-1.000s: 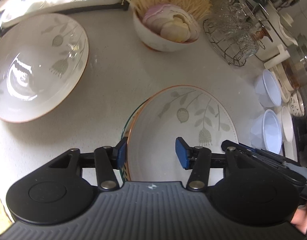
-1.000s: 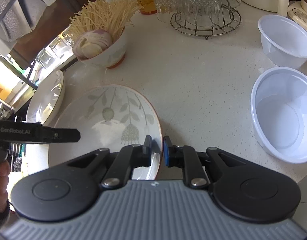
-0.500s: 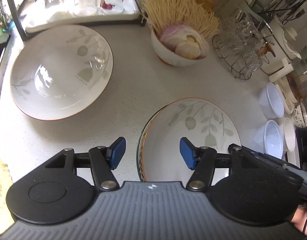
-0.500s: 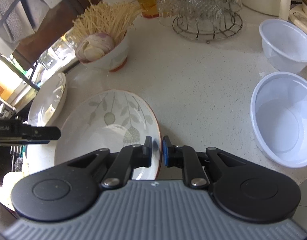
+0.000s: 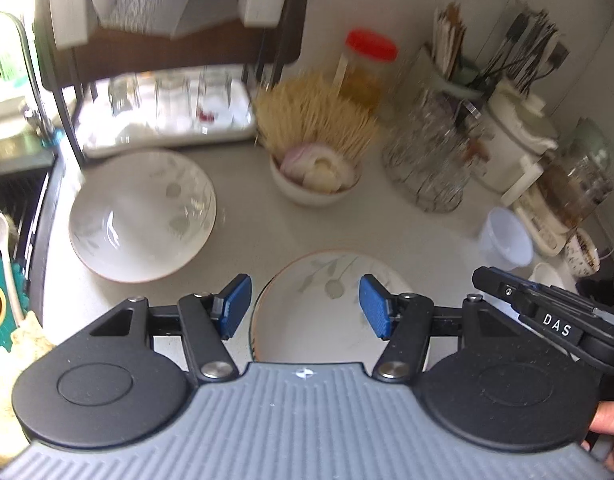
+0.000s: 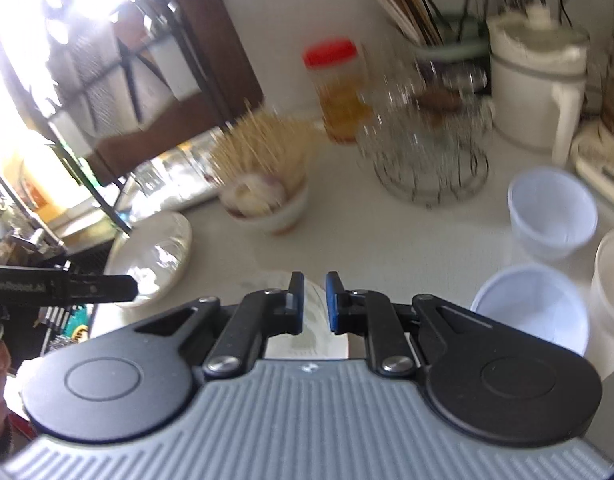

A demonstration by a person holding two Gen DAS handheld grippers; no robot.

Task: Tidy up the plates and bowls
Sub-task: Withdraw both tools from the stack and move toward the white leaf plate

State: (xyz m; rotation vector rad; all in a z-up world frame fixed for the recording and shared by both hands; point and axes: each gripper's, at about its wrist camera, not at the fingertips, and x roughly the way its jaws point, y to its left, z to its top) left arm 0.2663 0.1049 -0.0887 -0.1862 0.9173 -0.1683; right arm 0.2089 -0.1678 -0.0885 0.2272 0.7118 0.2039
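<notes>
We list: white plate, grey-green leaf sprigs, orange rim; matching white bowl at ten o'clock; pale blue plastic bowls; red-lidded amber jar; speckled off-white counter; blue-padded black tools.

a home kitchen — a counter crowded with bowls, drying glasses, utensil holders — beside a sink.

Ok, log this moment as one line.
right claw: shut on leaf plate rim | left claw: open, empty | big bowl: on counter
</notes>
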